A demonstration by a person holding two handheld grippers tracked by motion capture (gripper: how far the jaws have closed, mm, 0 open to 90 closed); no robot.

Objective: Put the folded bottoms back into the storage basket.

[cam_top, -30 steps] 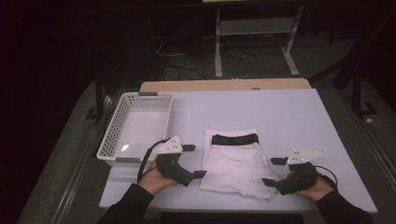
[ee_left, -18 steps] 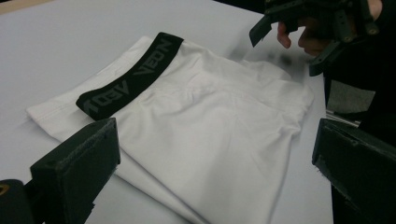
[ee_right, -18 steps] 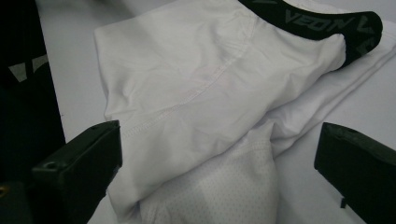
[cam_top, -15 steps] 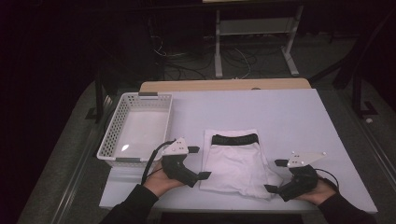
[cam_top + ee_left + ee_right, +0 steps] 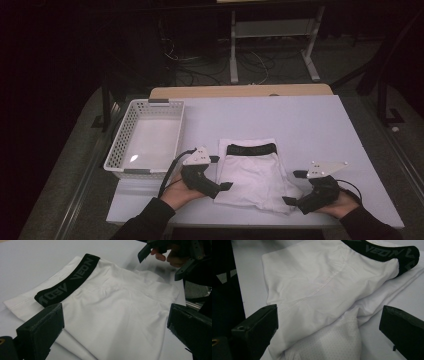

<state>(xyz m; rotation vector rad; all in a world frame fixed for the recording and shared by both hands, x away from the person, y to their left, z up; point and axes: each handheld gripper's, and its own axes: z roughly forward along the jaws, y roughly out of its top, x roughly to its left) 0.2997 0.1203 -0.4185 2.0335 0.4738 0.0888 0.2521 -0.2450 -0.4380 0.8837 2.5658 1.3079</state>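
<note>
High view: white shorts (image 5: 252, 172) with a black waistband (image 5: 251, 149), lying flat on the counter (image 5: 300, 125), between the two hand-held grippers. Left hand-held gripper (image 5: 220, 173) just left of the shorts, jaws wide apart, tips at the cloth's left edge. Right hand-held gripper (image 5: 294, 187) just right of the shorts at the near right corner, jaws having just been opening, now wide apart with nothing clamped. White basket (image 5: 122, 150) beyond and left of the left hand-held gripper, close by.

Left gripper view: shorts (image 5: 112, 312) straight ahead of the open jaws, waistband (image 5: 67, 280) lettered and off to the upper left, folded cloth spread between the two black pads without either pressing on it. Right hand-held gripper (image 5: 165, 263) seen farther off at the upper right, past the far edge of the cloth.

Right gripper view: shorts (image 5: 317, 290) lying ahead between the open jaws, waistband (image 5: 387, 252) at the top right, a dotted mesh-like fold (image 5: 332, 342) nearest the jaws. Possibly touching the left pad there, but too dim and close to say.
</note>
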